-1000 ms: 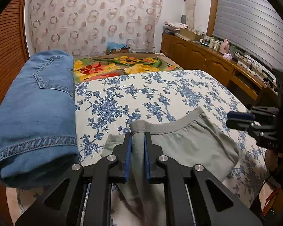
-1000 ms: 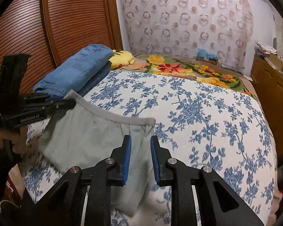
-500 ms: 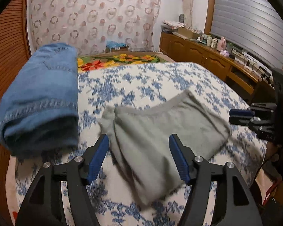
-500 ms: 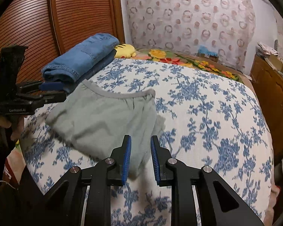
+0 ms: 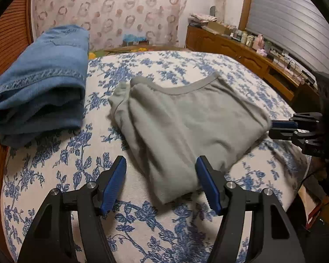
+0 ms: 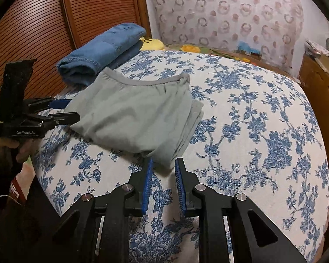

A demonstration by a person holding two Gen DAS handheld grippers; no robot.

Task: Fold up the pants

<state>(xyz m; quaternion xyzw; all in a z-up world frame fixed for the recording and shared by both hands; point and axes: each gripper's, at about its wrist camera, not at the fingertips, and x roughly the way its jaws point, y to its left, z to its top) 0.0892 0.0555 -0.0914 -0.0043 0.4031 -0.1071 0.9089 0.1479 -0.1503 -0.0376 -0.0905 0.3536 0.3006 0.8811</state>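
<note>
Bed [image 5: 186,70] with folded clothes

On its blue-flowered cover lie folded grey pants [image 5: 186,127]; folded blue jeans [image 5: 41,83] sit just left of the pants, near the bed's edge.

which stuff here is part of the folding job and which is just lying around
Job: grey pants, folded on the floral bedspread; left gripper, open; right gripper, gap narrow.

Lying about: folded blue jeans, yellow plush toy, clutter on the wooden sideboard.

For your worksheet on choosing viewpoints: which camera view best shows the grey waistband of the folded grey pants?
The right wrist view: the grey waistband runs unbroken across the folded grey pants. The left wrist view shows the band too, bunched at its left end.
</note>
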